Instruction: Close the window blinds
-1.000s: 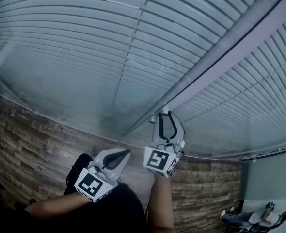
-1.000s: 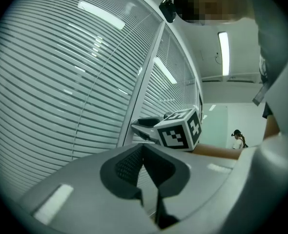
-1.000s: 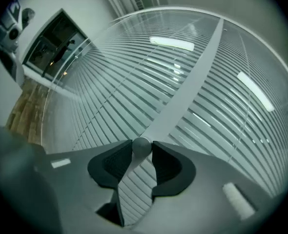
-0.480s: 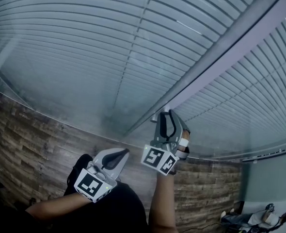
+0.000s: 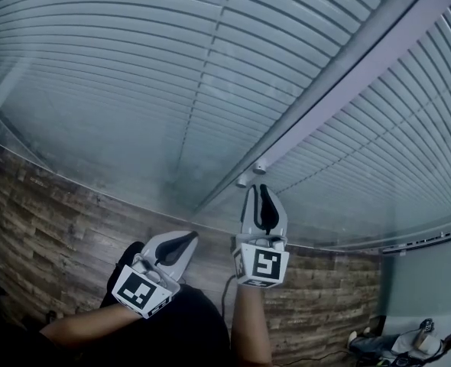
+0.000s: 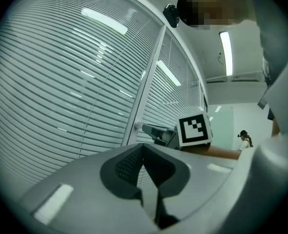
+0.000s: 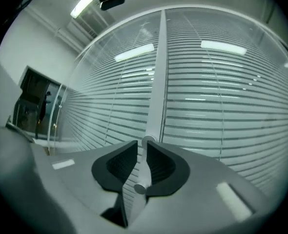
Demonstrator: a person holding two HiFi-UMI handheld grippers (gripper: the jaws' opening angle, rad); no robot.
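Blinds (image 5: 134, 67) hang behind glass on both sides of a frame (image 5: 348, 82). Thin gaps show between the slats, so I judge them not fully shut yet. The control is a knob (image 7: 139, 187) at the frame's low end. Right gripper (image 5: 261, 189) points straight at it. Its jaws have just been closing and now stand narrowly spread with the knob between them. The right pad looks against it but a sliver of light shows on the left side, so not a firm pinch as far as I can see (a second knob (image 7: 149, 141) sits just past the tips). Left gripper (image 5: 191, 239) hangs lower and to the left, tips pressed together, empty, well apart from the knob. Key relation: the knob's long axis sticks out from the frame toward the person, in line with the right gripper's own axis, so the turn is likely a wrist roll once the jaws clamp; right hand is clearly the nearer one, left has no part in it
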